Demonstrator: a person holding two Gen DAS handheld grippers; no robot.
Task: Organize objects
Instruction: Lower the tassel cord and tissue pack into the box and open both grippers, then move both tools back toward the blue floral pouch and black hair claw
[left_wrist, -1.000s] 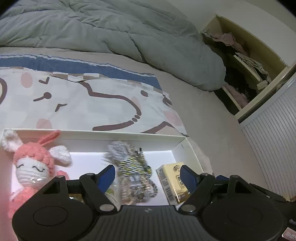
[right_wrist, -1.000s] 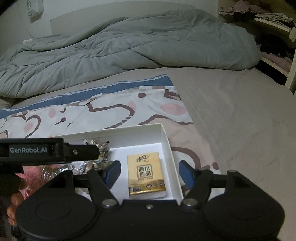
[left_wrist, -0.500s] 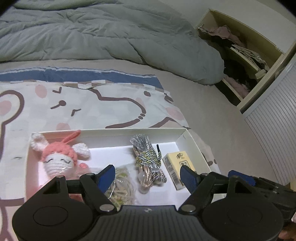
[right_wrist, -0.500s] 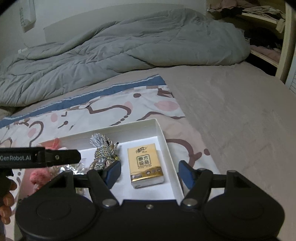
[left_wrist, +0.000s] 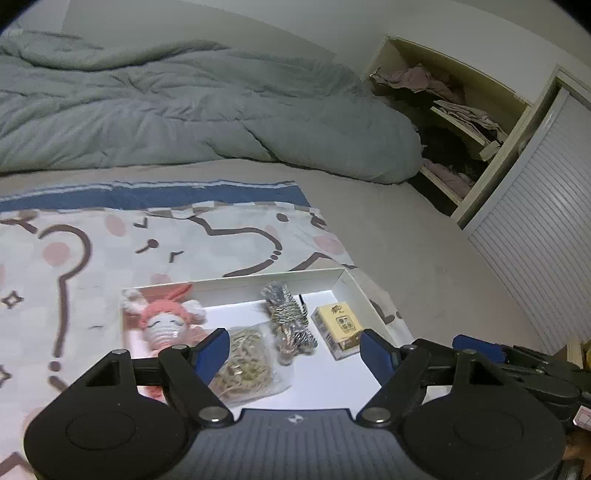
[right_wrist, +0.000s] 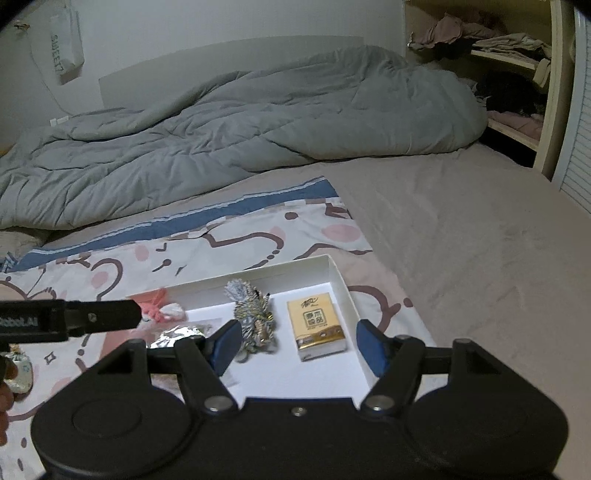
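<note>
On the patterned sheet (left_wrist: 207, 240) spread over the bed sits a shallow white box (left_wrist: 380, 314), and all 4 of the task's things lie inside it in a row. At the left end is a crocheted pink bunny doll (left_wrist: 166, 321), its face turned up and its ears against the far wall of the box. Just beside it, nearer the camera, is a clear bag of pale stringy stuff (left_wrist: 245, 369); what the bag holds cannot be told. Next comes a bundle of braided cord (left_wrist: 290, 325), lying lengthwise front to back, and at the right end a yellow tissue pack (right_wrist: 318, 325) lies flat, close to the right wall but apart from the cord.

Both tools hang above the near edge of the box, pointing down at it. The left gripper (left_wrist: 295, 350) has its blue pads (left_wrist: 212, 349) set apart with nothing between them. The right gripper (right_wrist: 297, 347) likewise stands with its jaws spread and empty; its body shows at the right edge of the left view.

Beyond the sheet the beige mattress cover (right_wrist: 480, 240) is bare, a rumpled grey duvet (left_wrist: 184, 118) is heaped at the head, and open shelves of clothes (left_wrist: 454, 110) stand next to a slatted door (left_wrist: 535, 240).
</note>
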